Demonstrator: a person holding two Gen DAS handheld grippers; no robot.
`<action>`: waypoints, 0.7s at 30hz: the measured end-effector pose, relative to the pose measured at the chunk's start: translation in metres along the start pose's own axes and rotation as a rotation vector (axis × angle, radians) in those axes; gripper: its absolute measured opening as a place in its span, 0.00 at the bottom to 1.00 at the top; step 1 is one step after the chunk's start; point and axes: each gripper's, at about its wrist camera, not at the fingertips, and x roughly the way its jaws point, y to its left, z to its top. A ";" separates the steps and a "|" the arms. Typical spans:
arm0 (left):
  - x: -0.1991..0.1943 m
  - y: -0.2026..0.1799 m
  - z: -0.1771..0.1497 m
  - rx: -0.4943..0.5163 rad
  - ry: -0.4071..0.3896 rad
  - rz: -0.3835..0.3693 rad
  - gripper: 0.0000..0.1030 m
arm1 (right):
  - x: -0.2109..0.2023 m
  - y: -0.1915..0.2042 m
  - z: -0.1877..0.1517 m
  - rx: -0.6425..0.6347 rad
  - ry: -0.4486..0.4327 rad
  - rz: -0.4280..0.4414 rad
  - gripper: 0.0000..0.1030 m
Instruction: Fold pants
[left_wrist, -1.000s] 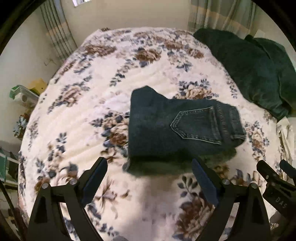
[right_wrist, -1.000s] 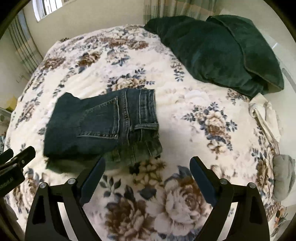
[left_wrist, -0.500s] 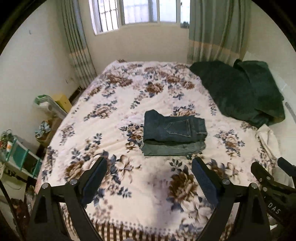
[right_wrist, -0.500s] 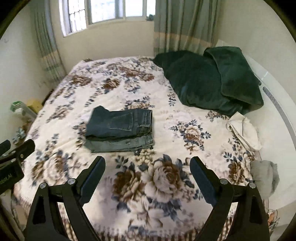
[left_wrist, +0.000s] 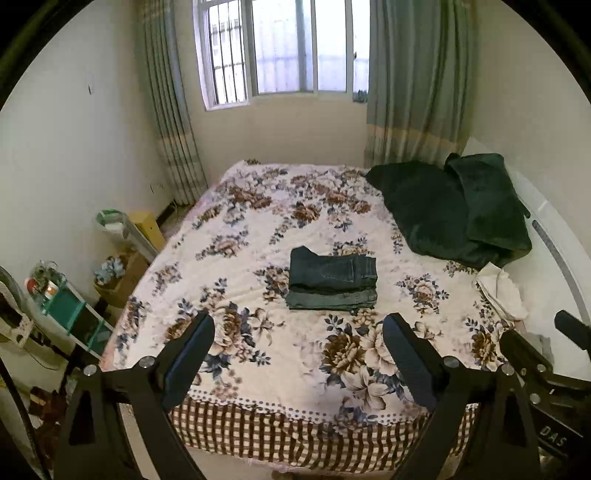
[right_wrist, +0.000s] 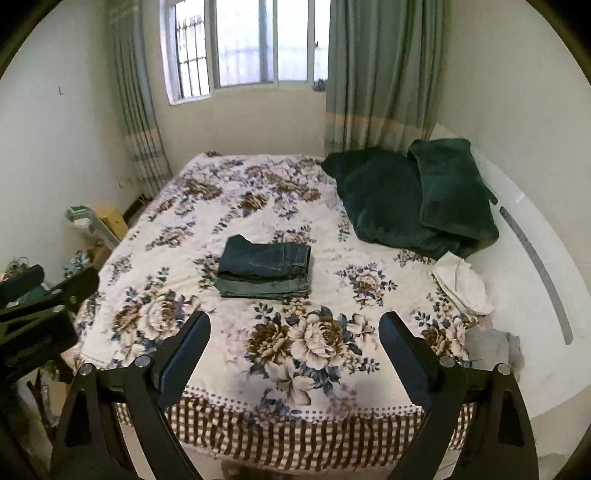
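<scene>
Lying as a neat folded stack near the middle of the bed (left_wrist: 236, 373), the pants (left_wrist: 332, 282) look finished. Denim this thick should be heavy and fairly stiff, not slippery; grip through all layers at a folded edge if moving them. Both left tongs (left_wrist: 298, 356) and right tongs (right_wrist: 295, 352) gape wide, holding nothing, well short of them.

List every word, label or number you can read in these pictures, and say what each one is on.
"DAS": white letters on the black body of the right tool, cut off at the picture's edge.
Pants, bedspread, boxes: no readable text.
</scene>
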 end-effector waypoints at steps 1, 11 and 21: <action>-0.006 0.001 -0.001 0.001 -0.005 -0.001 0.91 | -0.012 0.000 0.000 0.005 -0.009 0.001 0.92; -0.065 0.015 -0.016 0.007 -0.045 0.012 0.91 | -0.092 0.001 -0.013 0.009 -0.033 -0.002 0.92; -0.046 0.013 -0.009 -0.023 -0.068 -0.013 1.00 | -0.077 -0.003 0.001 0.010 -0.042 -0.031 0.95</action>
